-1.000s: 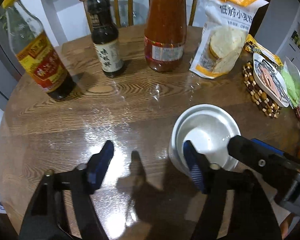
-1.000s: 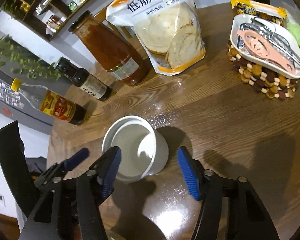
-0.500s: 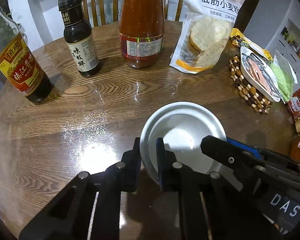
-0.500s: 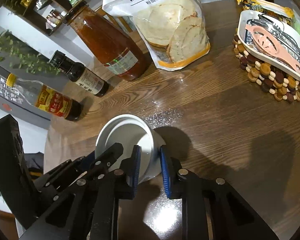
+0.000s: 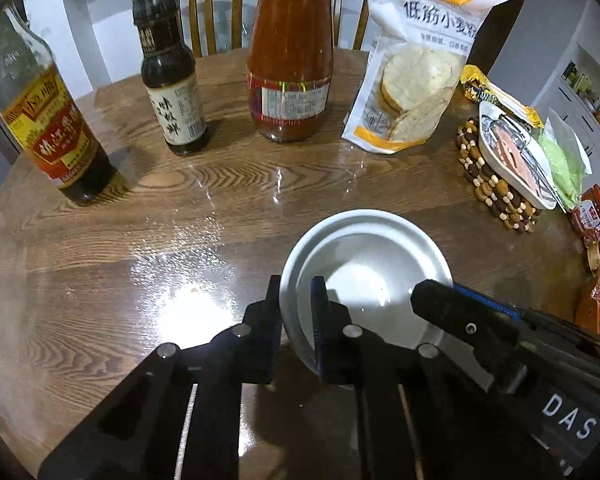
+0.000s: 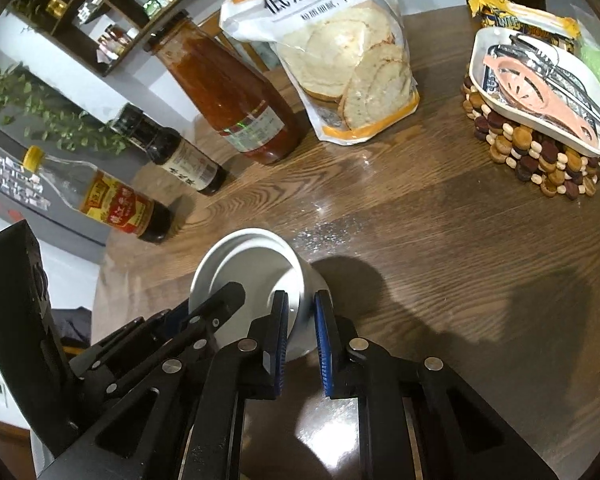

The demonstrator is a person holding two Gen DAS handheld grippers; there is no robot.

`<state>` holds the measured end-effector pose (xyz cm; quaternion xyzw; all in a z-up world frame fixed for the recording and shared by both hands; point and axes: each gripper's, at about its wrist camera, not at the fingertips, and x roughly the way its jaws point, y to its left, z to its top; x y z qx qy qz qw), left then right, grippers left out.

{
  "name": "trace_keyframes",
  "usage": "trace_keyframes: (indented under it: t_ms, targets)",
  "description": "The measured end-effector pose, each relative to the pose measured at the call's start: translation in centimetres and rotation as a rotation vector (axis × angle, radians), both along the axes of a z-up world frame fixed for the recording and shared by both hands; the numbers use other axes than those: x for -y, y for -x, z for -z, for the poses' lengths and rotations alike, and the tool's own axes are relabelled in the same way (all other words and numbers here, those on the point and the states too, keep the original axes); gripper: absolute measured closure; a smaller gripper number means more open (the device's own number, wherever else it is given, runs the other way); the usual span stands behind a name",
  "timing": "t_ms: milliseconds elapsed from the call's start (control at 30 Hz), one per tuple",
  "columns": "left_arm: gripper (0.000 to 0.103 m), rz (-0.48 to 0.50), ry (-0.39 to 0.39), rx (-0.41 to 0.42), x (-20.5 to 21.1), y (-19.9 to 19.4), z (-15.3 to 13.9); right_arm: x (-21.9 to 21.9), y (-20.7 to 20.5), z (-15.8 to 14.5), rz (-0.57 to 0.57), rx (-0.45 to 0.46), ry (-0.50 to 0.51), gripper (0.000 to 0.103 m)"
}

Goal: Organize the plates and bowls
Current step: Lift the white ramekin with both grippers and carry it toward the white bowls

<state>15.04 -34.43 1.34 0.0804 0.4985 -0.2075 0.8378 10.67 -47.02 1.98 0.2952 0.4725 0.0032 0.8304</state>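
Note:
A white bowl [image 5: 374,264] sits on the round wooden table [image 5: 180,208], near its front; a second rim line shows just inside its rim. My left gripper [image 5: 296,312] is shut on the bowl's left rim, one finger inside and one outside. My right gripper [image 6: 301,320] is shut on the right wall of the same bowl [image 6: 244,264], one finger inside and one outside. The right gripper also shows in the left wrist view [image 5: 452,312] at the bowl's right rim. The left gripper shows in the right wrist view [image 6: 220,304] at the bowl's left rim.
At the back stand a vinegar bottle [image 5: 48,132], a dark sauce bottle [image 5: 172,92], a red sauce bottle [image 5: 290,60] and a flour bag [image 5: 420,68]. A white dish of utensils [image 5: 516,156] rests on a beaded trivet [image 5: 488,184] at right, with snack packets beyond.
Both grippers went from open beside the bowl to shut on its rim, left on the left side, right on the right side. The bowl has stayed about where it was.

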Motion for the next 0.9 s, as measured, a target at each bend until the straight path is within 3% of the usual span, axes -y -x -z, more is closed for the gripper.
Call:
trace_keyframes:
  t_ms: [900]
  targets:
    - [0.091, 0.028, 0.016, 0.149, -1.4, 7.2, -6.4, -1.5, 8.0, -6.3, 0.014, 0.133, 0.017, 0.086]
